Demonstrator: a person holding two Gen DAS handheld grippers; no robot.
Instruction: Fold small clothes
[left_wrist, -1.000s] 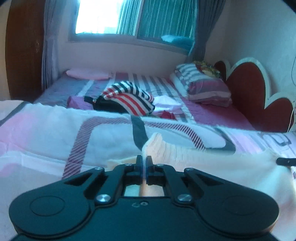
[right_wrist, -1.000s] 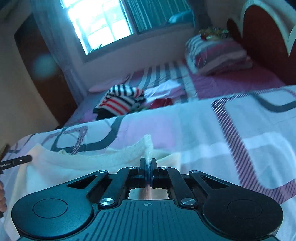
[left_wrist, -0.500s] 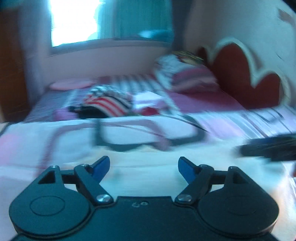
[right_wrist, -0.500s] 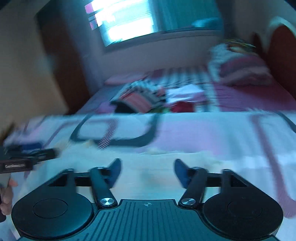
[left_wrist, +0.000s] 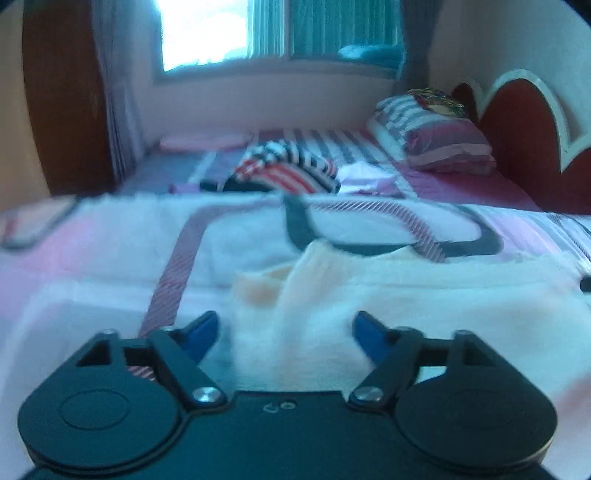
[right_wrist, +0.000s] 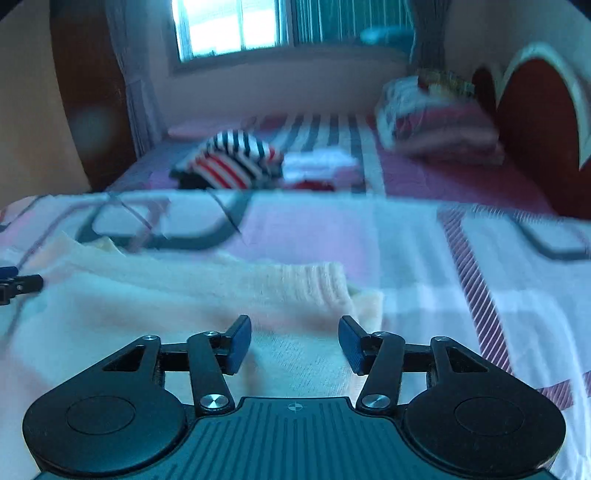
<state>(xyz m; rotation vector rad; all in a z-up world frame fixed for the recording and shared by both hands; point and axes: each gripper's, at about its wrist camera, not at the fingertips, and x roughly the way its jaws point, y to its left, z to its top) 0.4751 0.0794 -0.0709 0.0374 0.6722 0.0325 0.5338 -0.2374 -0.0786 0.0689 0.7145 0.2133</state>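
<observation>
Closest to the lens, the left gripper (left_wrist: 286, 330) stands with its blue-tipped jaws wide apart and just easing inward, a raised fold of the cream knit garment (left_wrist: 369, 306) lying between them but not pinched. The right gripper (right_wrist: 294, 341) has its jaws parted to a middling gap over the same garment (right_wrist: 207, 295), its pads clear of the cloth on both sides; neither tool has hold of anything.

The garment lies spread flat on a pink, white and grey patterned bedspread (left_wrist: 110, 258), one ribbed edge (right_wrist: 317, 284) turned over near the right gripper and a small corner standing up ahead of the left. From the right wrist view, the black tip of the left gripper shows at the far left edge, beside the garment.

Beyond the bedspread, a heap of red, white and dark striped clothing (left_wrist: 291, 168) sits on a striped sheet, with a pale folded item (right_wrist: 321, 164) just beside it. Farther back a striped pillow (left_wrist: 432, 136) rests against a red headboard (left_wrist: 524, 147), under a bright curtained window (left_wrist: 207, 33).
</observation>
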